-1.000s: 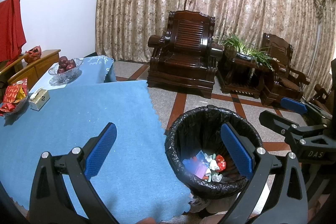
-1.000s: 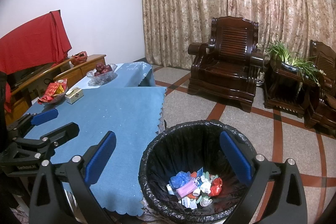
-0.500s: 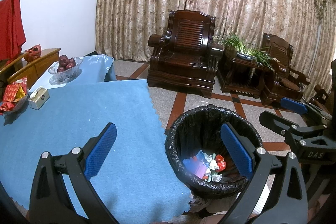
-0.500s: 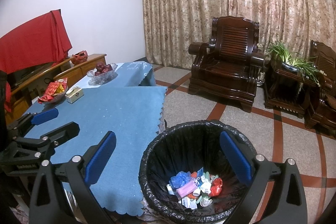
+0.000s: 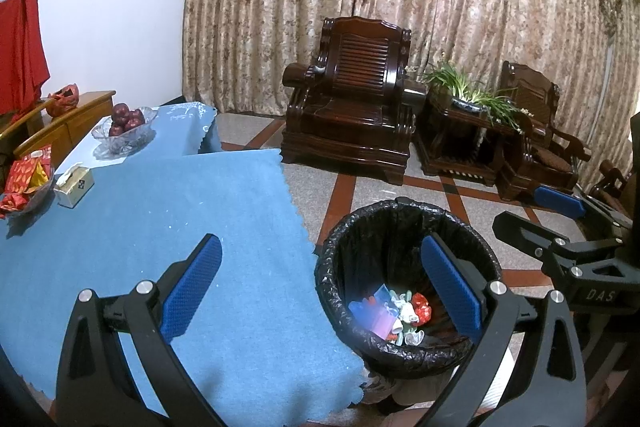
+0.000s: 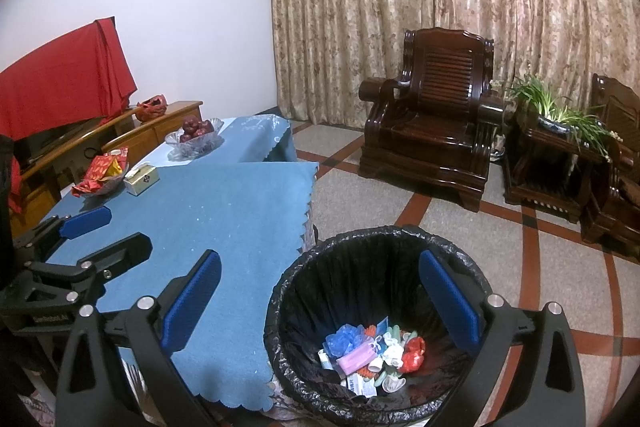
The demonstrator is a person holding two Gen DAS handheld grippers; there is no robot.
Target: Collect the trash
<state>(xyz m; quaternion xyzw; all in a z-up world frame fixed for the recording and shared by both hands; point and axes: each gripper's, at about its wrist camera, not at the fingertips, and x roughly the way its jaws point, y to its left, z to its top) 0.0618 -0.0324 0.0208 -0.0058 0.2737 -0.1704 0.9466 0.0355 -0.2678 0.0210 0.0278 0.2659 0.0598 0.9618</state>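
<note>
A round bin with a black liner (image 5: 402,215) (image 6: 372,239) stands on the floor by the table's right edge. Mixed trash (image 5: 394,311) (image 6: 372,351) lies at its bottom: blue, pink, white and red scraps. My left gripper (image 5: 320,283) is open and empty, straddling the table edge and the bin. My right gripper (image 6: 320,287) is open and empty above the bin's left rim. Each gripper shows in the other's view, the right one (image 5: 560,223) at the far right and the left one (image 6: 84,239) over the table.
The table has a blue cloth (image 5: 168,211) (image 6: 224,203). At its far end are a small box (image 6: 141,179), a dish of red wrappers (image 6: 102,173) and a glass bowl of red fruit (image 6: 196,135). Dark wooden armchairs (image 6: 432,135) and a plant stand (image 6: 560,147) sit behind.
</note>
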